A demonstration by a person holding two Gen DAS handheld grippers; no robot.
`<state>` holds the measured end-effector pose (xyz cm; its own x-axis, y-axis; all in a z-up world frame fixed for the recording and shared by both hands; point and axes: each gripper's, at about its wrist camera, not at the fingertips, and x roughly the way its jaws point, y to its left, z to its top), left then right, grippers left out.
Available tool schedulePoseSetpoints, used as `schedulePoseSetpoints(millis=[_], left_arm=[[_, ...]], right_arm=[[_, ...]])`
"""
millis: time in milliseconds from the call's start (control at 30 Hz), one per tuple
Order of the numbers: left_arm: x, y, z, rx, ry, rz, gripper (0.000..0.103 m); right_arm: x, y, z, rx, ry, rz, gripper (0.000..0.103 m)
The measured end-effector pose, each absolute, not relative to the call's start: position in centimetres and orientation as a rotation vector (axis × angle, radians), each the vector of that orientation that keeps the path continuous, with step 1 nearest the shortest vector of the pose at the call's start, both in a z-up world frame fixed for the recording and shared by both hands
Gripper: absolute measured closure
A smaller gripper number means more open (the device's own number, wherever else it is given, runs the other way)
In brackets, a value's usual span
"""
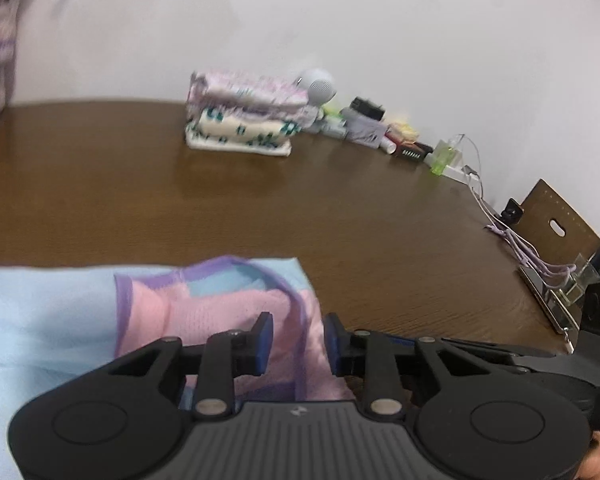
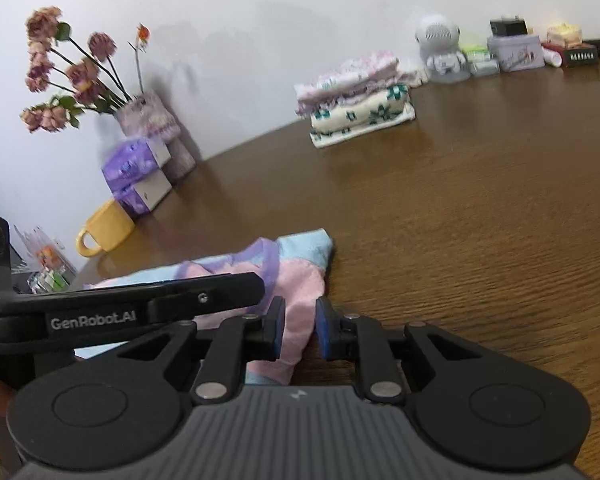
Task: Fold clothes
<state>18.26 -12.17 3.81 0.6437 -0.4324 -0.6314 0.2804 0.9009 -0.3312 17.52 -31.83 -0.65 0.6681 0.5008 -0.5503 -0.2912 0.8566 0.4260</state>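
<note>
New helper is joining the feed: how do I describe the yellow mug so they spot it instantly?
Start at the vase of dried flowers against the wall on the brown table. Below it stand two stacked purple tissue boxes. Beside them is the yellow mug, the only solid yellow thing there, lying tipped.

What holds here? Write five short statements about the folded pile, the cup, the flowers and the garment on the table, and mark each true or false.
1. The stack of folded patterned clothes sits on the brown wooden table near the wall. True.
2. The ceramic mug is blue. False: it is yellow.
3. The pink, light blue and purple garment hangs over a chair. False: it lies on the table.
4. The dried pink flowers stand in a vase near the purple tissue boxes. True.
5. The round white speaker figure stands on top of the folded stack. False: it stands beside it.
</note>
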Motion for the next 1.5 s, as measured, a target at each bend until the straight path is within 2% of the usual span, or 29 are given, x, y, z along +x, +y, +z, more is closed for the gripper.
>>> schedulePoseSetpoints(millis=[67,100,233,700,833,900,933,1133,1267,1367,1500], left_arm=[[18.8,-11.9,3.2,-0.237,0.791,-0.408,0.081],[19.0,-11.8,2.9,-0.248,0.799,-0.408,0.089],[19.5,-11.4,2.2,-0.284,0.817,-0.400,0.099],[18.9,-9.7,2.1,-0.353,0.800,-0.375,0.100],[18.7,-9.5,4.5,-0.347,0.734,-0.380,0.090],[19.2,-9.6,5.4,-0.338,0.715,-0.363,0.081],[19.6,-9.8,5.7,-0.342,0.714,-0.355,0.080],[21.6,-10.9,4.3,-0.350,0.781,-0.311,0.080],[22.3,-11.0,3.0,-0.356,0.800,-0.288,0.081],[22.9,-10.7,2.5,-0.360,0.803,-0.292,0.096],[23.0,-10.4,2.0,-0.361,0.801,-0.291,0.099]], right_arm=[[18.0,-31.7,-0.9,0.303,0.717,0.446,0.086],[18.2,-31.6,-1.0,0.297,0.721,0.441,0.086],[18.6,-31.0,-1.3,0.297,0.738,0.469,0.086],[17.4,-29.1,-1.3,0.176,0.703,0.476,0.088],[17.9,-30.7,0.5,0.226,0.656,0.449,0.088],[19.0,-31.2,1.7,0.218,0.643,0.430,0.087],[19.6,-31.1,2.0,0.209,0.648,0.434,0.087],[23.1,-30.3,0.7,0.234,0.757,0.441,0.086],[23.3,-30.0,0.1,0.241,0.763,0.445,0.087],[23.2,-30.1,-0.1,0.245,0.758,0.446,0.088],[23.2,-29.4,-0.2,0.220,0.753,0.462,0.091]])
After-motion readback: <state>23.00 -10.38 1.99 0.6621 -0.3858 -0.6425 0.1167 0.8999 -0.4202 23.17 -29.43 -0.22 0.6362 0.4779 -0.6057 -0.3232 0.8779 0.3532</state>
